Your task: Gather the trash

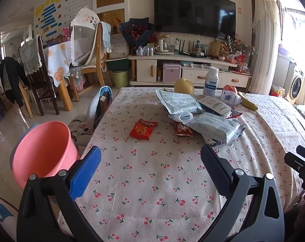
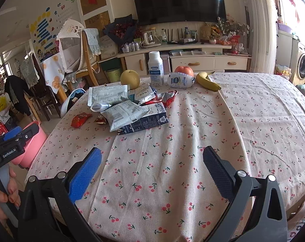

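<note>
A table (image 1: 172, 181) draped in a cherry-print cloth fills both views. A pink bin (image 1: 41, 151) stands on the floor at its left edge. Near the table's middle lies a heap of silver and dark wrappers (image 2: 128, 109), with a red snack packet (image 1: 143, 128) just left of it. The left gripper (image 1: 150, 161) and right gripper (image 2: 152, 161) hover over bare cloth, jaws spread wide, holding nothing.

Black tool (image 1: 150, 165), blue and black pads.
</note>
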The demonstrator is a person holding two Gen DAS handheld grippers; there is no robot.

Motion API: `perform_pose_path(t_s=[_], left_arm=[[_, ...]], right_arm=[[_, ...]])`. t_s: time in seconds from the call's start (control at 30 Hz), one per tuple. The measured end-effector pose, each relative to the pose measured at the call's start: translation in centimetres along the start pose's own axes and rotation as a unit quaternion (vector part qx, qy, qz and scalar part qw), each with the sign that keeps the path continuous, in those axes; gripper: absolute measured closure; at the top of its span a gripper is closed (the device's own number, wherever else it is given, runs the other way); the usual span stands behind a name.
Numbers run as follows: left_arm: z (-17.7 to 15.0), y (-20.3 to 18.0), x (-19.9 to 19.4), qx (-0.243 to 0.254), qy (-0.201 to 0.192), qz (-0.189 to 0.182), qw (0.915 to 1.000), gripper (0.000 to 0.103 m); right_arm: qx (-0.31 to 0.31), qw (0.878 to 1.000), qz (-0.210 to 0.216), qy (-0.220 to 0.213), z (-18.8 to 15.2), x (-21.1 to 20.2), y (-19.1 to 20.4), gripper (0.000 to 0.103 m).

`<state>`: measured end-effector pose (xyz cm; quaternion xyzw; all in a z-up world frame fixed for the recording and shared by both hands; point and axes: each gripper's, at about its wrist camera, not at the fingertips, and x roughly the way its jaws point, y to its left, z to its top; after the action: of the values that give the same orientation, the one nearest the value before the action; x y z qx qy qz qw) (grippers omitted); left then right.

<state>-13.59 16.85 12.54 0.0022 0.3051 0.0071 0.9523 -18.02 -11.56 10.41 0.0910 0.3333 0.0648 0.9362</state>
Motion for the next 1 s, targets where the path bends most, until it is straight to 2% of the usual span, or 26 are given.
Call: perform_pose_path(t_s=[0.17, 0.23, 0.43, 0.6, 0.73, 1.0], left_arm=[[0.8, 1.7, 2.5, -0.026, 0.015, -0.028, 0.9992, 0.004], [1.2, 2.3, 3.9, -0.034, 0.024, -0.027, 0.9988, 0.004], [2.2, 3.0, 8.9, -0.017, 0.069, -0.044, 0.9966, 0.004], [2.8, 2.8, 13.1, 0.004, 0.097, -0.041, 0.9944, 0.004], [2.7, 2.5, 16.4, 0.023, 0.12, -0.016, 0.9924, 0.004], [2.8, 2.6, 18.6, 0.03, 0.131, -0.007, 0.9909, 0.009]], right_arm=[[0.008, 1.0, 0.02, 0.018, 0.5, 2.1, -0.5, 0.004], [0.01, 0.999, 0.03, 0.023, 0.8, 2.8, -0.6, 0.004], [0.016, 0.997, 0.062, 0.043, 2.1, 5.8, -0.4, 0.004], [0.003, 0.996, 0.075, 0.045, 3.5, 8.6, 0.3, 0.004], [-0.004, 0.995, 0.09, 0.045, 4.8, 11.1, 1.0, 0.004], [-0.05, 0.993, 0.099, 0.04, 7.2, 15.1, 2.9, 0.004]])
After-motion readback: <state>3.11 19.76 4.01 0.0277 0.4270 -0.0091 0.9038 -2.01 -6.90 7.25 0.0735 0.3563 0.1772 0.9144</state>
